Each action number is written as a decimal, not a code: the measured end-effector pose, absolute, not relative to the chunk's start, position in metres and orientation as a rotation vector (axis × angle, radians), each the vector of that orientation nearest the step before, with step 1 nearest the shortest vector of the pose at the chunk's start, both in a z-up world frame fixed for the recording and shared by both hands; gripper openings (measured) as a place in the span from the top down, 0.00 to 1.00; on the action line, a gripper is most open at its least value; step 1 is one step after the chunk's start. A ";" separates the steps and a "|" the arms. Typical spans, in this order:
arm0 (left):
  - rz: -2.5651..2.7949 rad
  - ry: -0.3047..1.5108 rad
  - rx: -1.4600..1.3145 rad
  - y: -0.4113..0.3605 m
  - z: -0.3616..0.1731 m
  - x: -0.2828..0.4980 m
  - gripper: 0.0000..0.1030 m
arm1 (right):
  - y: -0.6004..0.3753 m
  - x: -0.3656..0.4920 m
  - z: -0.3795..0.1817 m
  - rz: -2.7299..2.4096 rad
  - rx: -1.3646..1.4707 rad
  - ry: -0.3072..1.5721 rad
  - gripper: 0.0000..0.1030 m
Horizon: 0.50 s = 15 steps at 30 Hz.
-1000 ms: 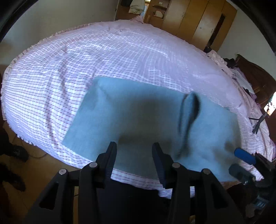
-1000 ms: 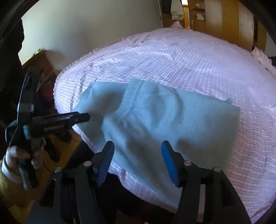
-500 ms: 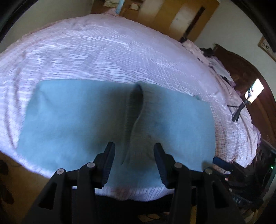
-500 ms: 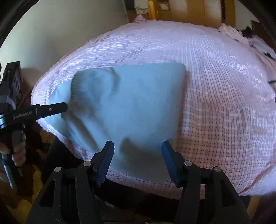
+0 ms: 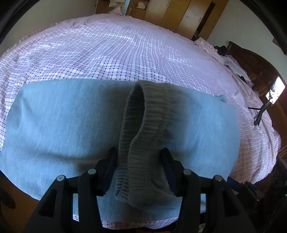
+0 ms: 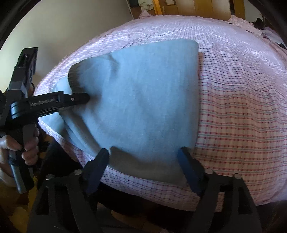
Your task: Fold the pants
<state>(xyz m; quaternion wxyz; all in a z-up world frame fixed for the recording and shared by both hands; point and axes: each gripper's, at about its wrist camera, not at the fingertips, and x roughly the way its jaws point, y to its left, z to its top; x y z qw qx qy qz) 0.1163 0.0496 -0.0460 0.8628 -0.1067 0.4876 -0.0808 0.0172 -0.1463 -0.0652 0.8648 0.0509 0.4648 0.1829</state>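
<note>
Light blue pants (image 5: 59,125) lie folded on the checked bed near its front edge. Their ribbed waistband (image 5: 141,136) stands up in a ridge. My left gripper (image 5: 139,159) is open, its two fingers on either side of the waistband's near end. In the right wrist view the pants (image 6: 143,100) fill the middle. My right gripper (image 6: 145,156) is open with its fingers astride the pants' near corner at the bed edge. The left gripper (image 6: 84,98) shows there at the left, its tip against the raised waistband.
The pink checked bedspread (image 5: 125,48) stretches far beyond the pants. Wooden wardrobes (image 5: 188,16) stand behind the bed. A dark wooden headboard (image 5: 256,66) and a phone on a tripod (image 5: 274,91) are at the right. A cream wall (image 6: 62,32) is on the left.
Both grippers have moved in close to the pants. The left one has slid forward so the waistband now sits between its fingers. The right one has come down over the near corner.
</note>
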 end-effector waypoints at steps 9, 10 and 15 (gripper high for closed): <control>-0.169 0.987 -0.263 0.054 -0.040 0.106 0.74 | -0.153 0.020 -0.068 0.446 0.195 0.964 0.15; -0.170 0.986 -0.268 0.055 -0.039 0.106 0.77 | -0.154 0.020 -0.068 0.465 0.200 0.962 0.06; -0.175 0.964 -0.277 0.053 -0.028 0.100 0.81 | -0.146 0.018 -0.067 0.457 0.167 0.963 0.04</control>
